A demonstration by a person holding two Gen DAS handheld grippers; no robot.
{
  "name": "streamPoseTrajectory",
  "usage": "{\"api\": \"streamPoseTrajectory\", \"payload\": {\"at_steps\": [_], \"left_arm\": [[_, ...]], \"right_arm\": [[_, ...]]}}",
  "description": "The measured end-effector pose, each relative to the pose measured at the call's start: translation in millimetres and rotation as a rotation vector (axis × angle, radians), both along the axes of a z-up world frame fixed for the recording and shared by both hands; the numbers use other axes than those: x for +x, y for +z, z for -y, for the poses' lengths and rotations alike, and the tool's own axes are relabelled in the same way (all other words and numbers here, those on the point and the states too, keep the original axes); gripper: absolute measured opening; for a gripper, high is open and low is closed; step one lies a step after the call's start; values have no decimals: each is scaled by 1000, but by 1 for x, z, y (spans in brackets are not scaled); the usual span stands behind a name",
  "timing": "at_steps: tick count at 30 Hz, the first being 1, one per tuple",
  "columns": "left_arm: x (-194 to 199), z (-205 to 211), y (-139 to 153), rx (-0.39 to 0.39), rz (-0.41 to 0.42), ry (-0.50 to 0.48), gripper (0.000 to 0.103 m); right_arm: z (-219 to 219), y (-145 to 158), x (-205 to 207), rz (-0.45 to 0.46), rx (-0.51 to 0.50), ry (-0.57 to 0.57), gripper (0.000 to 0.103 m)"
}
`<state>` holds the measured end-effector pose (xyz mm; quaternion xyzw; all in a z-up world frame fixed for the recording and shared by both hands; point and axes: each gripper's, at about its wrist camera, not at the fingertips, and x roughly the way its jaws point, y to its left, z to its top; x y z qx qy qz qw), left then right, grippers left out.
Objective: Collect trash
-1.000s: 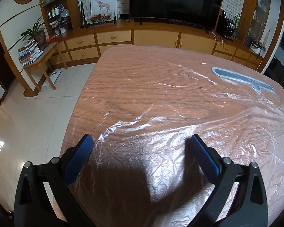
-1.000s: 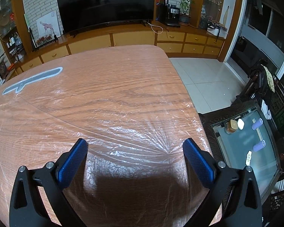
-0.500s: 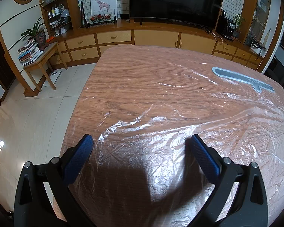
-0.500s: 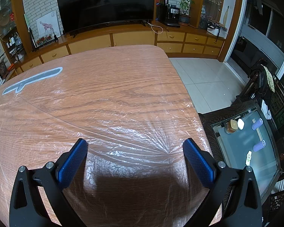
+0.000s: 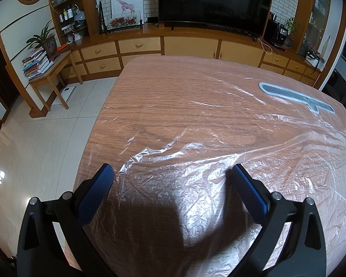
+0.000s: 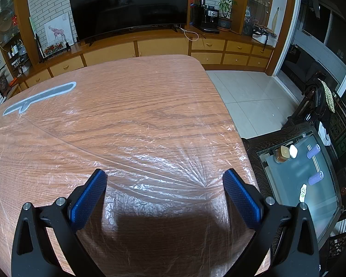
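Nothing has moved: both grippers (image 5: 170,173) (image 6: 165,177) hover spread wide over the plastic sheet (image 5: 196,180) near table edges (image 6: 237,124).

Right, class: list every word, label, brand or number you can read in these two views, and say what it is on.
None can be read.
Giraffe picture: an image only, no lettering visible.
Coffee machine: front panel too small to read.
Stacked books: spines too blurred.
Jar on the glass side table: label too small.
Plastic sheet on the wooden table: its grey shape carries no text.
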<state>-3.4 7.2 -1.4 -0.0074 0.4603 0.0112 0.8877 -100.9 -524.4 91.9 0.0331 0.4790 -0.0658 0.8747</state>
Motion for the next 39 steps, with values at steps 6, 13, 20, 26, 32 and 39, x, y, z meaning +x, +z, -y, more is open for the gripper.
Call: {"api": "streamPoseTrajectory", "payload": {"at_steps": [6,13,20,26,32,39], "left_arm": [[0,0,0,1,0,0,102],[0,0,0,1,0,0,102],[1,-2,0,1,0,10,102],[0,-6,-1,1,1,31,102],[1,-6,0,1,0,30,102],[1,-6,0,1,0,30,102]], "right_arm": [[0,0,0,0,0,0,99],[-1,0,0,0,0,0,99],[0,0,0,0,0,0,99],[0,0,0,0,0,0,99],[0,0,0,0,0,0,99],[-1,0,0,0,0,0,99]]}}
